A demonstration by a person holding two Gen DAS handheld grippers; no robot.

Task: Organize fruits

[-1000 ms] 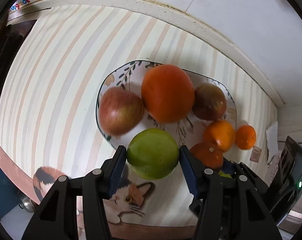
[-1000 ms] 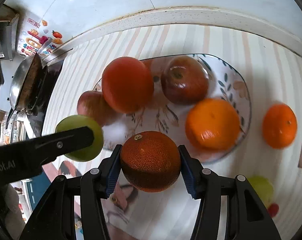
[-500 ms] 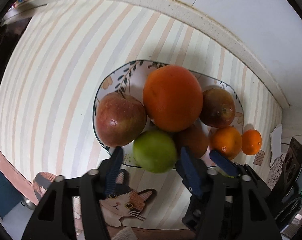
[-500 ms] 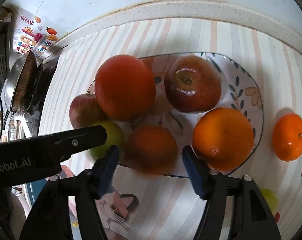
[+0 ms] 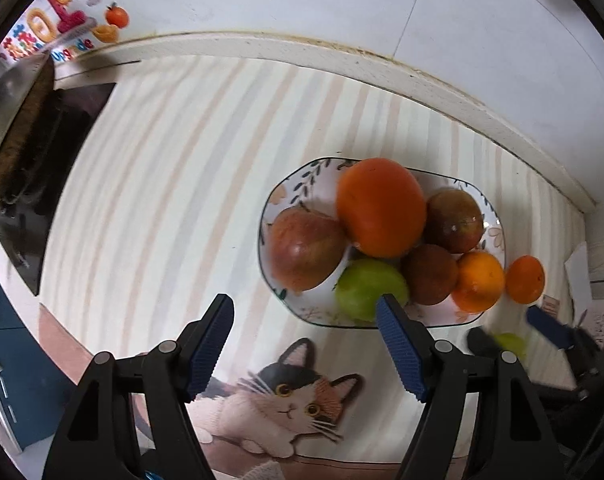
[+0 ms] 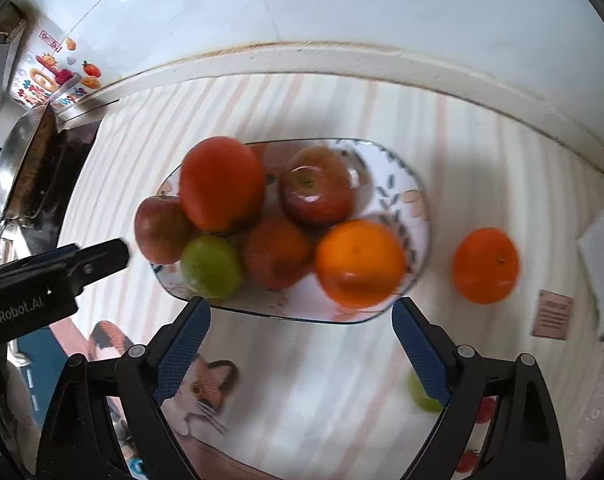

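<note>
A patterned plate [image 5: 297,184] [image 6: 414,204] holds several fruits: a large orange-red fruit [image 5: 382,208] [image 6: 221,184], two red apples [image 5: 306,252] [image 6: 318,186], a green apple [image 5: 366,288] [image 6: 211,266], a dark orange [image 5: 430,274] [image 6: 277,252] and a bright orange [image 5: 478,280] [image 6: 360,262]. A small orange [image 5: 524,280] [image 6: 486,266] lies on the mat right of the plate. My left gripper [image 5: 306,340] is open and empty, before the plate's near left edge. My right gripper [image 6: 302,344] is open and empty, at the plate's near edge.
A striped mat with a cat picture [image 5: 289,400] covers the counter. A pan [image 5: 5,112] sits on a stove at far left. A small green fruit [image 6: 422,396] lies near the right gripper's right finger. A paper and a tag [image 6: 552,314] lie at the right.
Both grippers opened and let go: the green apple and the dark orange now rest on the plate. Both grippers have pulled back and up from the plate.
</note>
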